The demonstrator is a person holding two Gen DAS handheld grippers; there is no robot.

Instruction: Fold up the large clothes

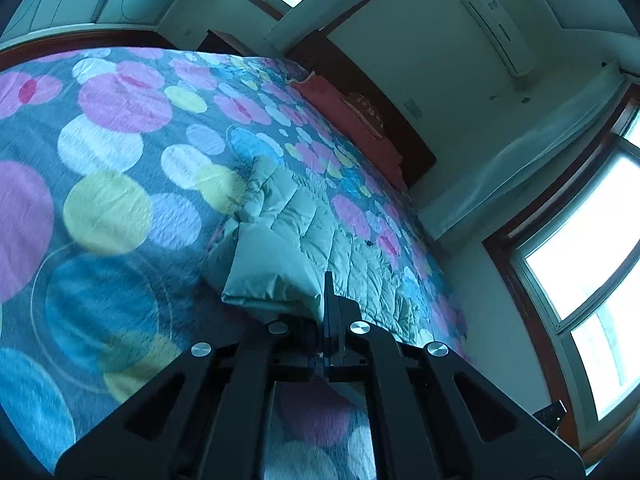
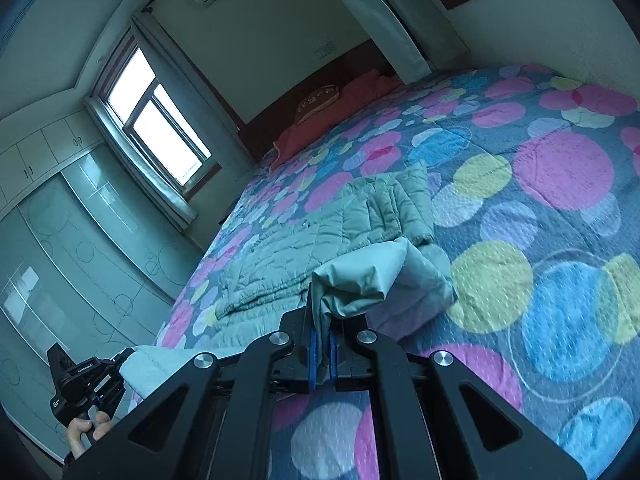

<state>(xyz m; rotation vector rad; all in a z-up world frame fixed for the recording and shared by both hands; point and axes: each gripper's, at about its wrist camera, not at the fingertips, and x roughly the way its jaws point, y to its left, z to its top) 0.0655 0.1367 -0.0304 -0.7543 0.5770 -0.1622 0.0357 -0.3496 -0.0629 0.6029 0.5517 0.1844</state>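
A pale green quilted jacket (image 1: 316,224) lies spread on the bed. My left gripper (image 1: 329,300) is shut on a smooth edge of the jacket (image 1: 272,276), lifted off the cover. In the right wrist view the jacket (image 2: 320,236) lies along the bed's left side. My right gripper (image 2: 322,320) is shut on another bunched smooth edge of the jacket (image 2: 368,276), held a little above the cover. The left gripper (image 2: 86,380) with the hand on it shows at the lower left of the right wrist view, with jacket fabric at its jaws.
The bed cover (image 1: 104,208) has large coloured circles. A red pillow (image 1: 352,120) and a brown cushion (image 1: 368,112) lie at the wooden headboard. Windows (image 1: 592,236), an air conditioner (image 1: 500,28) and wardrobe doors (image 2: 80,248) surround the bed.
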